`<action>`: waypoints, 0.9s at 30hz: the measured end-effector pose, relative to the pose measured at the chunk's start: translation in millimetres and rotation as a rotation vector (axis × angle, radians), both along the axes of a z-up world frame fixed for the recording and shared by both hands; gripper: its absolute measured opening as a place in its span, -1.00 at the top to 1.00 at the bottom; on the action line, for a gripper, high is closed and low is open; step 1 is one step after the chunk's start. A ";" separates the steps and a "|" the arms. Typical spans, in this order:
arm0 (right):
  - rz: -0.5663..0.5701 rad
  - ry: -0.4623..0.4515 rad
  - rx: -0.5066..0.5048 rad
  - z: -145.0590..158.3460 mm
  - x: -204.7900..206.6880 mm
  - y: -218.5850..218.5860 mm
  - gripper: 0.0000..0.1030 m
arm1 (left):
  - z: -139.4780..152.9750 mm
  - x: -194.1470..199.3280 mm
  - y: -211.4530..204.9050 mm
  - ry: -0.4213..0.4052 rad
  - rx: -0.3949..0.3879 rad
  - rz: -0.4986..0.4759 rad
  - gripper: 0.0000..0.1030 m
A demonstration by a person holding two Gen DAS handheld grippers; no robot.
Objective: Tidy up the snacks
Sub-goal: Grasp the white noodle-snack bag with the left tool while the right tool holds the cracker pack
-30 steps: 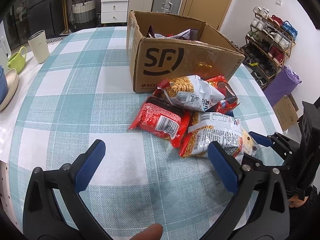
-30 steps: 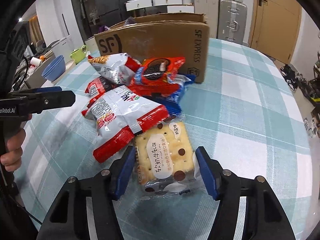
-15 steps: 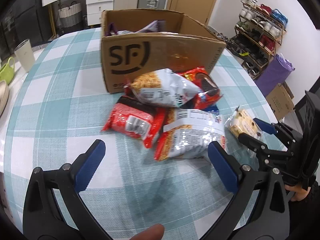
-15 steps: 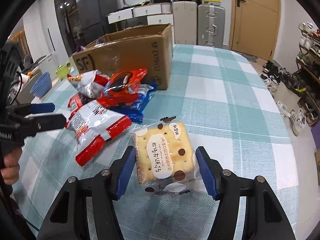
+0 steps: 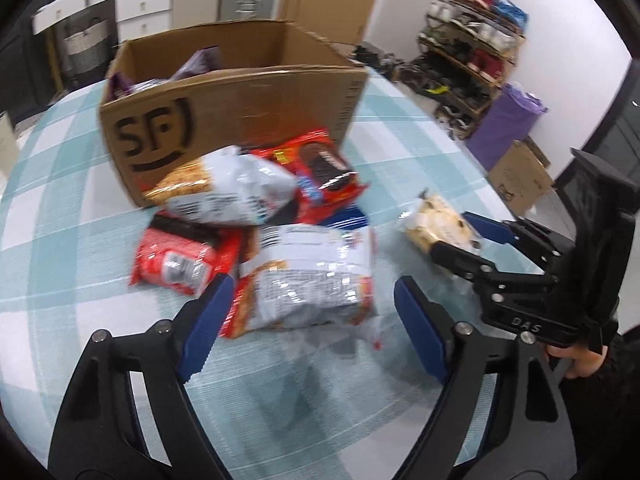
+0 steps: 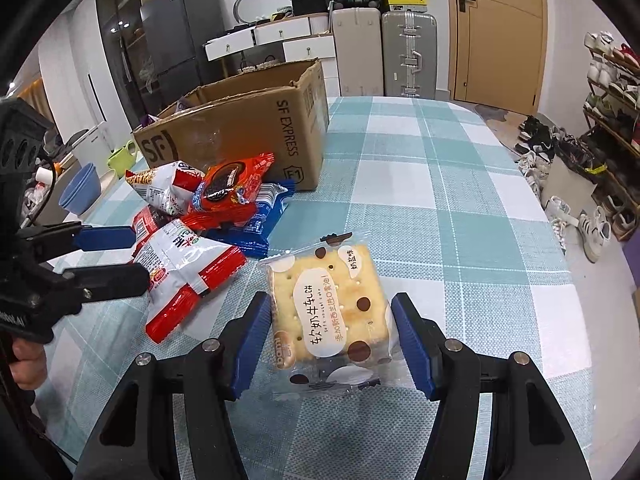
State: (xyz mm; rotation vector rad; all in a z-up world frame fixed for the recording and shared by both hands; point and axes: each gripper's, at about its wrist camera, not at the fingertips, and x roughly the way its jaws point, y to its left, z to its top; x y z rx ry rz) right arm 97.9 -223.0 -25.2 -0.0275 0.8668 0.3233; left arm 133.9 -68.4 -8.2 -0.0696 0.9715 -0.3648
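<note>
The right gripper (image 6: pixel 331 334) holds a cracker pack (image 6: pixel 330 306) tight between its 2 blue pads, low over the checked table (image 6: pixel 440 208). The left gripper (image 5: pixel 308 320) has just been closing. A white and red snack bag (image 5: pixel 308 280) lies between its pads, but I cannot tell if they press on it yet. More snack bags sit in a pile (image 6: pixel 212 196) just in front of the open brown box (image 6: pixel 248 128), which has some bags inside.
</note>
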 end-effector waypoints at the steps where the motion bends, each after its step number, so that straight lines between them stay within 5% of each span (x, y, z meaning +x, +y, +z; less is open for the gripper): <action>1: -0.003 -0.001 0.003 0.1 -0.3 -0.6 -0.22 | -0.5 0.6 -2.5 0.002 0.007 -0.001 -0.58; 27: -0.052 0.001 0.014 -0.2 -2.1 -14.3 -0.22 | -29.9 23.9 -36.7 0.036 0.200 -0.077 -0.48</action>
